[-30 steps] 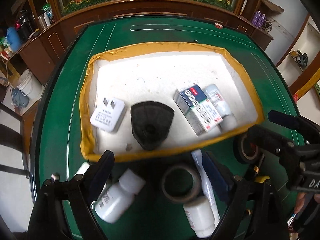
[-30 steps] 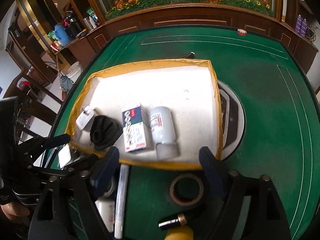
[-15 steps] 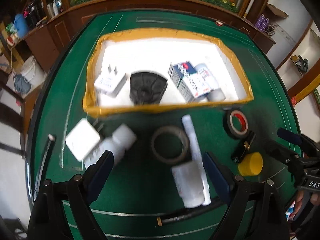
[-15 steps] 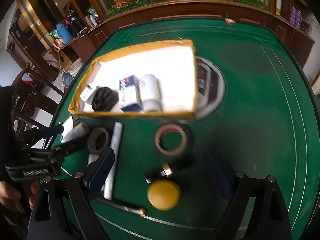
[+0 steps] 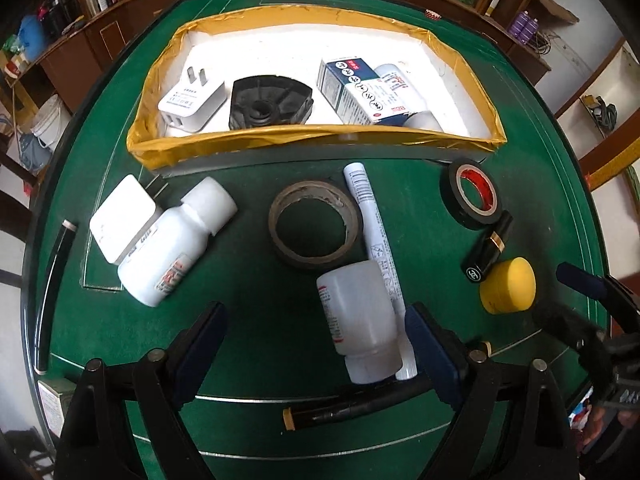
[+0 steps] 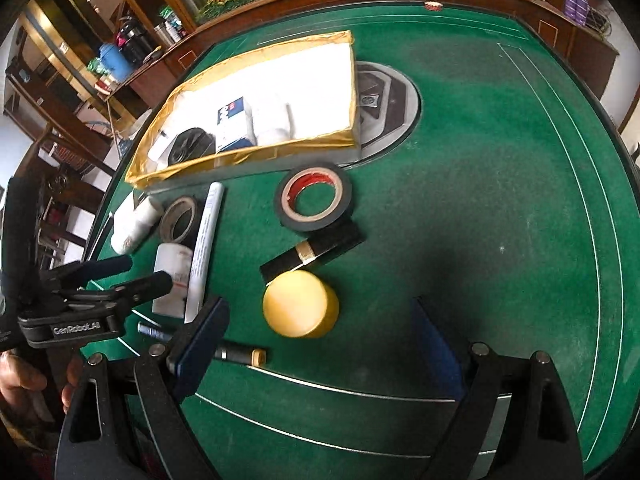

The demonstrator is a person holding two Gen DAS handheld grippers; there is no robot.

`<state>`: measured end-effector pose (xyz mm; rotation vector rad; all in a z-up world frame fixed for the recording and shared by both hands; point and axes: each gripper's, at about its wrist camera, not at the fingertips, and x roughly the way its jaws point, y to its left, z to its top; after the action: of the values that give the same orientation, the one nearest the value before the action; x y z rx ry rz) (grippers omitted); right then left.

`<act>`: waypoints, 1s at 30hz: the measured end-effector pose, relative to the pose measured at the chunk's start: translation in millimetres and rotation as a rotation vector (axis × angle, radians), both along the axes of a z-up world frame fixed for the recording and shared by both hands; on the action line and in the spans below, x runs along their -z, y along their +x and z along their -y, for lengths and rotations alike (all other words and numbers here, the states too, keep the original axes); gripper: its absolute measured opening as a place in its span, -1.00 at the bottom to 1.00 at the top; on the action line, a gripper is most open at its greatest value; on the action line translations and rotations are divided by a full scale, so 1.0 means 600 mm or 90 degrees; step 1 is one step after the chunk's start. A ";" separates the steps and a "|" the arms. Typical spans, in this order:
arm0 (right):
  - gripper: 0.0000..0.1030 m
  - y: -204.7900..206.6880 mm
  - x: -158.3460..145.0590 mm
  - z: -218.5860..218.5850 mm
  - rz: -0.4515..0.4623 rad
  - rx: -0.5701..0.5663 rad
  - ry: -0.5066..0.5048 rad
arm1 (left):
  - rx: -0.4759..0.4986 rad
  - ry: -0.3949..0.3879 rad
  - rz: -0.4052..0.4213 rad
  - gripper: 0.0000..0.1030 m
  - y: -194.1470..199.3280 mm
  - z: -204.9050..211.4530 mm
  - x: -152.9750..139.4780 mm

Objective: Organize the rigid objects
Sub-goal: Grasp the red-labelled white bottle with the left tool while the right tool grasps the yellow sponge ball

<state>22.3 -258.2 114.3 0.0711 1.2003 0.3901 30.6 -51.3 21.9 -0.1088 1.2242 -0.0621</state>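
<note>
My left gripper point(image 5: 316, 336) hangs over the green table, its jaws closing; a white bottle point(image 5: 360, 320) lies between them near the right pad, untouched by the left one. A white marker point(image 5: 372, 232), a brown tape roll point(image 5: 316, 224) and another white bottle point(image 5: 180, 244) lie just beyond. My right gripper point(image 6: 320, 320) is open around a yellow jar point(image 6: 300, 308) without touching it. Behind the jar are a black lipstick point(image 6: 312, 252) and a black tape roll point(image 6: 316, 200). The yellow-taped tray point(image 5: 312, 136) holds a charger, a black part, a box and a bottle.
A white adapter point(image 5: 124, 216) lies at the left beside the bottle. A black pen point(image 5: 352, 404) lies near the table's front edge, under my left fingers. A round inset point(image 6: 392, 100) sits in the felt right of the tray. Green felt stretches bare to the right.
Both grippers have drawn back from the tray toward the near edge and sunk lower. The loose bottle and the yellow jar now lie between their fingers. The left jaws have narrowed a little.
</note>
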 end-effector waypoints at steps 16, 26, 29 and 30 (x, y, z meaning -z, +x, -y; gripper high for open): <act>-0.23 0.004 0.024 -0.040 -0.016 -0.059 -0.046 | 0.007 -0.030 -0.021 -0.27 -0.025 -0.030 0.026; -0.23 0.010 0.026 -0.055 -0.003 -0.085 -0.071 | -0.001 -0.020 -0.010 -0.27 -0.021 -0.035 0.025; -0.23 0.011 0.027 -0.057 0.002 -0.091 -0.075 | -0.007 -0.039 -0.012 -0.28 -0.024 -0.037 0.023; -0.23 0.010 0.028 -0.056 0.004 -0.092 -0.074 | -0.009 -0.047 -0.012 -0.28 -0.025 -0.040 0.023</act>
<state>28.6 -224.6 97.8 -0.1179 1.2233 0.4457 15.7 -27.5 8.2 -0.1819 1.2408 -0.0943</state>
